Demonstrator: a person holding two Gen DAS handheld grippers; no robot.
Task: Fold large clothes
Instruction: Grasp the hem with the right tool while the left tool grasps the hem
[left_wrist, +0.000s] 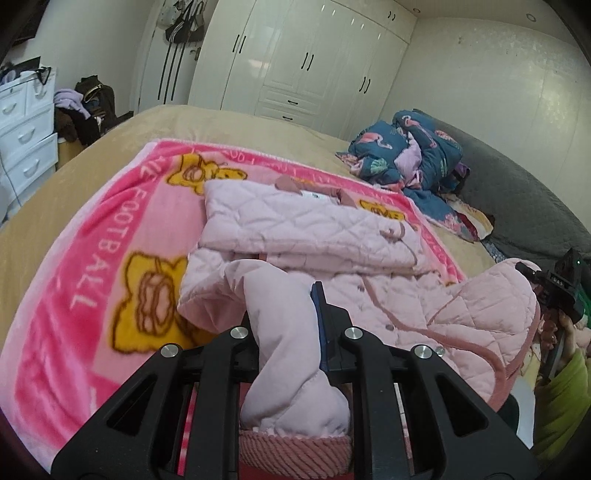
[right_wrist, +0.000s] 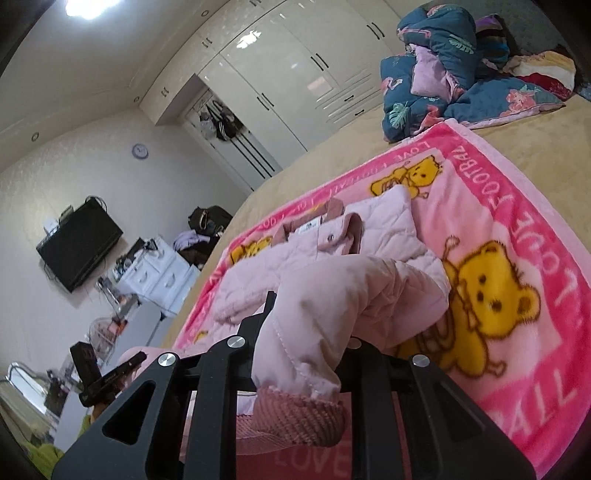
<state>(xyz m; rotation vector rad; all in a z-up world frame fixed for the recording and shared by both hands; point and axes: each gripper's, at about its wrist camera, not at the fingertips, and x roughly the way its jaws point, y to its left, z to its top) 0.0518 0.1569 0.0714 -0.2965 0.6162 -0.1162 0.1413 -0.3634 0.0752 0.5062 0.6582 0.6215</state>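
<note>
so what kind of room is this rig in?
A home bedroom, most likely. There's a bed with a pink blanket spread on it, a white wardrobe along the far wall, and a white dresser beside the bed.

Home bedroom, wide beige-covered bed (left_wrist: 229, 122), glossy white floor-to-ceiling wardrobe (left_wrist: 306, 55), white drawer chest (left_wrist: 26, 133), wall-mounted black television (right_wrist: 79, 242)
</note>
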